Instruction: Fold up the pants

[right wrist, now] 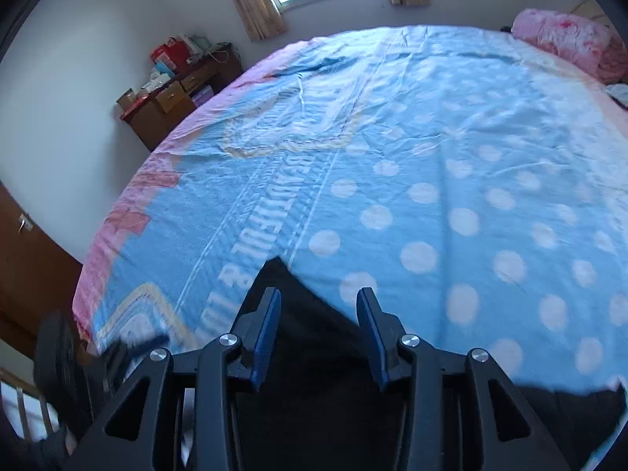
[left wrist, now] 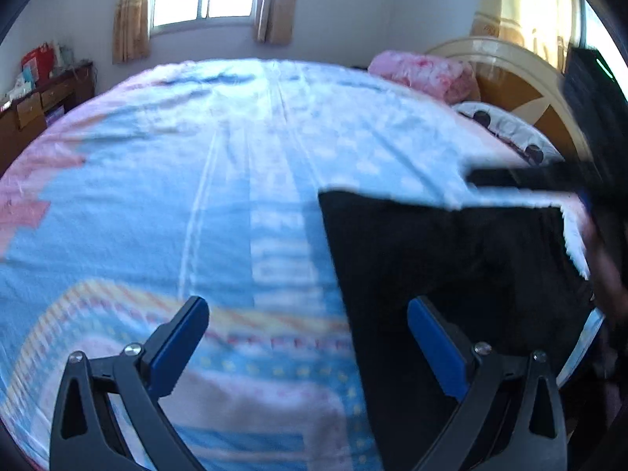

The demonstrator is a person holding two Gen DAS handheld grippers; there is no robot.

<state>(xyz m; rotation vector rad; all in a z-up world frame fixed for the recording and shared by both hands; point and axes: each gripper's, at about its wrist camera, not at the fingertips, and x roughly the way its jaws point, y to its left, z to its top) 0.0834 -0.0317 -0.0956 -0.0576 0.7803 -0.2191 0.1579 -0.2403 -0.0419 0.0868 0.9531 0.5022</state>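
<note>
Black pants [left wrist: 451,274] lie flat on the bed [left wrist: 196,196], near its edge. Left gripper [left wrist: 308,337] gapes wide, empty; right gripper [right wrist: 318,333] half-open over them, gripping nothing. Soft, limp cloth: best pinched at a corner.

The left tool [left wrist: 308,316] is being held with its jaws spread wide, nothing being gripped between the blue pads [left wrist: 433,343]. It is being pointed downward at a slant. The right tool [right wrist: 318,306] is being held with jaws parted to a moderate gap, narrower than the left; no pad contact with anything is being seen, so nothing is being clamped. It is likewise being angled downward. In the left wrist view the right tool is being seen as a dark, blurred shape at the right edge; its jaws cannot be made out there.
</note>
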